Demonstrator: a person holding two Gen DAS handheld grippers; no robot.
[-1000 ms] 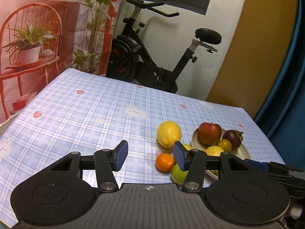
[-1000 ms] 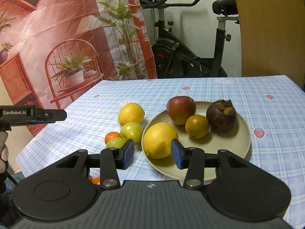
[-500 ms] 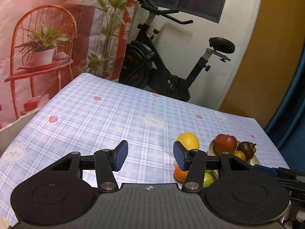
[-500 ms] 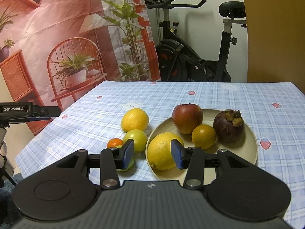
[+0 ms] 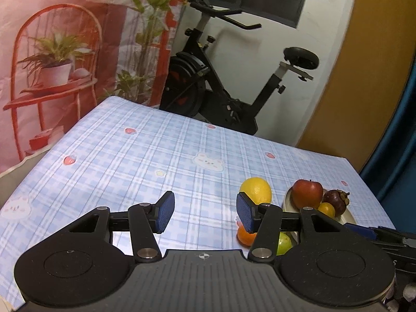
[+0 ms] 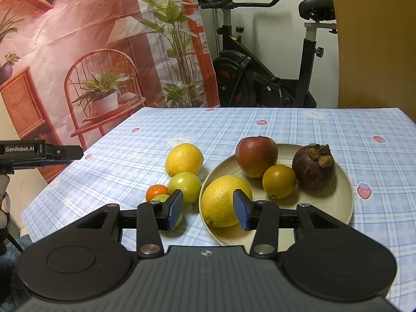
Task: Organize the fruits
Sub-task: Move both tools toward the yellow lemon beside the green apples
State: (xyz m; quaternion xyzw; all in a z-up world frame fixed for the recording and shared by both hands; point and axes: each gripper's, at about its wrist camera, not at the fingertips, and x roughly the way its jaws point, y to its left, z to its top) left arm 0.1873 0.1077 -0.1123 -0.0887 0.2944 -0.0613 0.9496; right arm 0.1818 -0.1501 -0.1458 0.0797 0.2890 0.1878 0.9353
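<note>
Four fruits are already parked on the plate (image 6: pixel 345 195) while four more are left on the table (image 6: pixel 260 130) beside it, with the left gripper (image 5: pixel 205 214) and right gripper (image 6: pixel 207 209) both held open and empty, probably lined up for the next pick.

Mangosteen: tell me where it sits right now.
In the right wrist view the mangosteen sits at the right rear of the plate, beside the small orange, with the red apple to its left.
</note>
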